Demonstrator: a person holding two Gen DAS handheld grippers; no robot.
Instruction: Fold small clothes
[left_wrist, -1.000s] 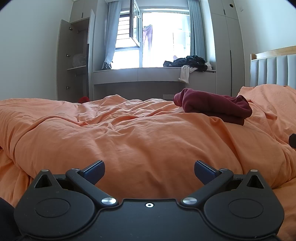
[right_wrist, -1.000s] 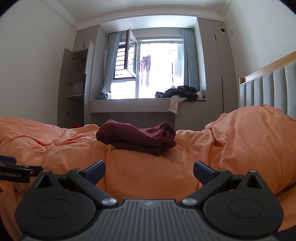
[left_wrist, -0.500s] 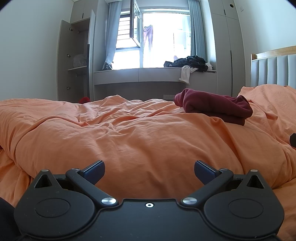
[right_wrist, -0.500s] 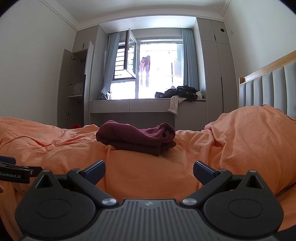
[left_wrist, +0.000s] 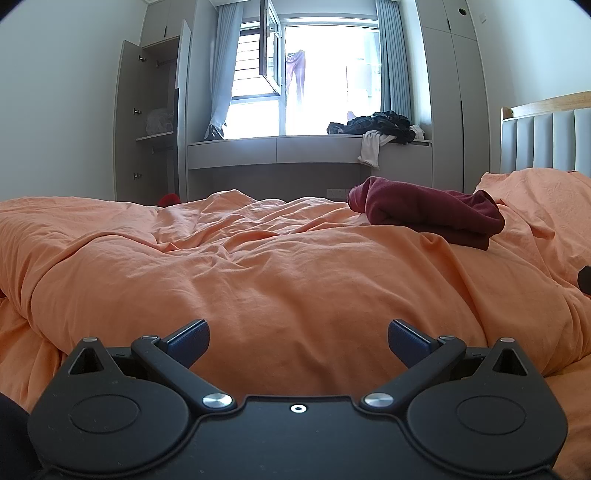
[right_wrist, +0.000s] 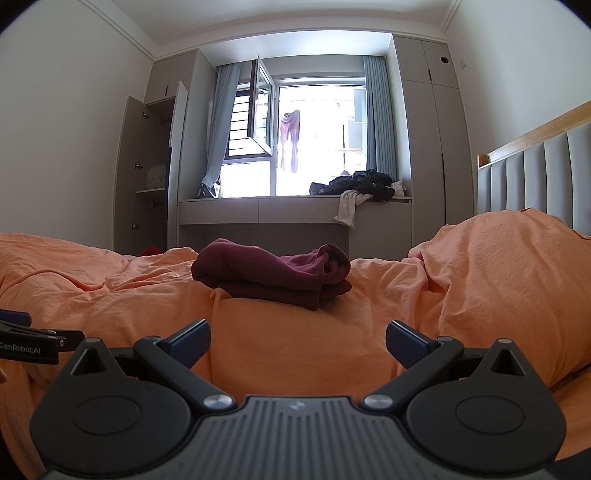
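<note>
A dark red garment (left_wrist: 430, 214) lies folded in a thick bundle on the orange duvet (left_wrist: 258, 277), far right in the left wrist view. In the right wrist view the same dark red garment (right_wrist: 273, 271) sits straight ahead on the orange duvet (right_wrist: 295, 332). My left gripper (left_wrist: 298, 338) is open and holds nothing, low over the bedding and well short of the bundle. My right gripper (right_wrist: 297, 338) is open too, empty, a short way in front of the garment. The left gripper's body (right_wrist: 33, 341) shows at the right view's left edge.
A window bench (right_wrist: 295, 210) beyond the bed carries a heap of dark and white clothes (right_wrist: 362, 188). An open wardrobe (left_wrist: 155, 122) stands at the left. A padded headboard (right_wrist: 535, 173) rises at the right. A pillow mound under the duvet (right_wrist: 509, 266) lies right of the garment.
</note>
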